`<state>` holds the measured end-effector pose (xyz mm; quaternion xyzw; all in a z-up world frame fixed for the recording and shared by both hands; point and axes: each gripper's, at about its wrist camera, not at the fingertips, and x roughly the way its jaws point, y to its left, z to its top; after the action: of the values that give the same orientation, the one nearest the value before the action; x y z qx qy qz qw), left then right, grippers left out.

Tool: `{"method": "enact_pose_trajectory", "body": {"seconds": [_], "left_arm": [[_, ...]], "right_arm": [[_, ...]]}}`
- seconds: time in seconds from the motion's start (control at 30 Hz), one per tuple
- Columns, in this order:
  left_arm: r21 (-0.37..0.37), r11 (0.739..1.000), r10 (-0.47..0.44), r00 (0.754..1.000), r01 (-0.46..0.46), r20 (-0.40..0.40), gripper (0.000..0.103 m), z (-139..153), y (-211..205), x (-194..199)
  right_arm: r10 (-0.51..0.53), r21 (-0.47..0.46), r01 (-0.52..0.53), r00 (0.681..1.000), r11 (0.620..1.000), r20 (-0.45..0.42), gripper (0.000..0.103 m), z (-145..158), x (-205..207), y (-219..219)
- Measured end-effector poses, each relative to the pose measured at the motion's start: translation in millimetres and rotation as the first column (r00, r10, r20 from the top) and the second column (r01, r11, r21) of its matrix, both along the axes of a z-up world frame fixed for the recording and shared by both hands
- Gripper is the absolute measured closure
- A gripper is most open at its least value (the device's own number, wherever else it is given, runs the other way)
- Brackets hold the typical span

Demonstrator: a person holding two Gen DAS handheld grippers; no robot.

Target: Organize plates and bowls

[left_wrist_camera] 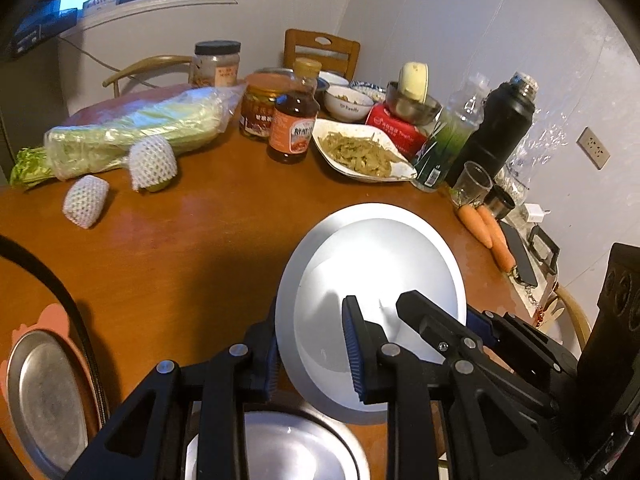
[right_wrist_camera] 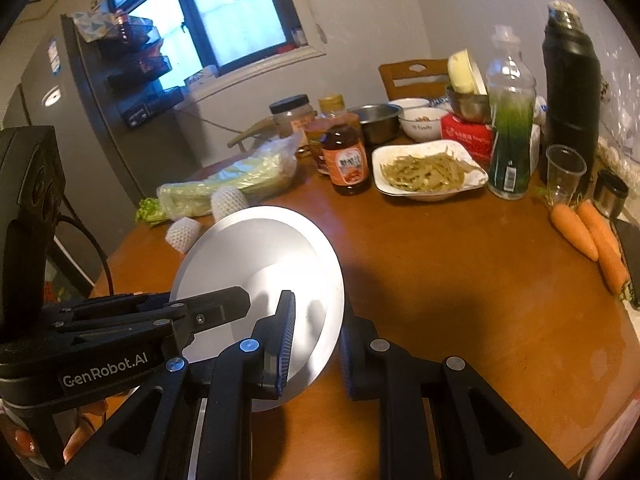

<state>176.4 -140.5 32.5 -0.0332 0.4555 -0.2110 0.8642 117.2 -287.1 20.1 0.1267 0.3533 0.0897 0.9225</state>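
Note:
A pale round plate (left_wrist_camera: pixel 380 248) hangs tilted above the brown table (left_wrist_camera: pixel 200 248), held from two sides. My left gripper (left_wrist_camera: pixel 312 340) is shut on its near rim, with a blue pad on each face. My right gripper (left_wrist_camera: pixel 420 312) reaches in from the right and clamps the opposite rim. In the right wrist view the same plate (right_wrist_camera: pixel 260 240) stands on edge with my right gripper (right_wrist_camera: pixel 316 320) shut on its rim, while my left gripper (right_wrist_camera: pixel 236 300) grips it from the left. A steel plate (left_wrist_camera: pixel 288 448) lies under my left gripper, and another steel plate (left_wrist_camera: pixel 44 400) sits at the near left.
A white dish of food strips (left_wrist_camera: pixel 360 152), a sauce bottle (left_wrist_camera: pixel 294 120), jars, a wrapped cabbage (left_wrist_camera: pixel 132 136), netted fruit (left_wrist_camera: pixel 152 162), carrots (left_wrist_camera: pixel 490 236), a black flask (left_wrist_camera: pixel 500 124), a plastic cup (left_wrist_camera: pixel 472 182) and stacked bowls (left_wrist_camera: pixel 348 100) crowd the far half. Chairs stand behind.

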Motion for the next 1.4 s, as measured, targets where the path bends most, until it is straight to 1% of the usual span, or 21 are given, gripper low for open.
{"method": "enact_pose_trajectory", "body": {"seconds": [0.47,0.7,0.8,1.03,1.13,1.2,1.4], "left_arm": [[-0.036,0.999,0.028,0.997,-0.026,0.072,0.076,28,40,-44],[-0.029,0.999,0.043,0.996,-0.041,0.077,0.076,29,62,-70],[-0.015,0.999,0.052,0.996,-0.051,0.071,0.076,23,69,-82],[0.030,0.998,0.060,0.998,-0.061,0.006,0.076,-7,77,-95],[0.058,0.996,0.065,0.998,-0.065,0.004,0.076,-16,77,-99],[0.062,0.996,0.067,0.998,-0.067,-0.001,0.076,-19,78,-99],[0.097,0.993,0.070,0.998,-0.070,0.001,0.076,-28,73,-97]], "right_arm": [[0.039,-0.035,-0.036,0.997,0.999,0.068,0.081,29,-38,39],[0.069,-0.036,-0.067,0.995,0.997,0.074,0.081,34,-59,60],[0.090,-0.039,-0.088,0.994,0.995,0.061,0.081,30,-69,69],[0.130,-0.060,-0.130,0.992,0.990,-0.007,0.081,10,-82,85],[0.138,-0.078,-0.140,0.990,0.987,-0.031,0.081,0,-83,90],[0.140,-0.082,-0.143,0.989,0.986,-0.043,0.081,-5,-83,92],[0.131,-0.113,-0.137,0.990,0.984,-0.059,0.081,-13,-80,91]]}}
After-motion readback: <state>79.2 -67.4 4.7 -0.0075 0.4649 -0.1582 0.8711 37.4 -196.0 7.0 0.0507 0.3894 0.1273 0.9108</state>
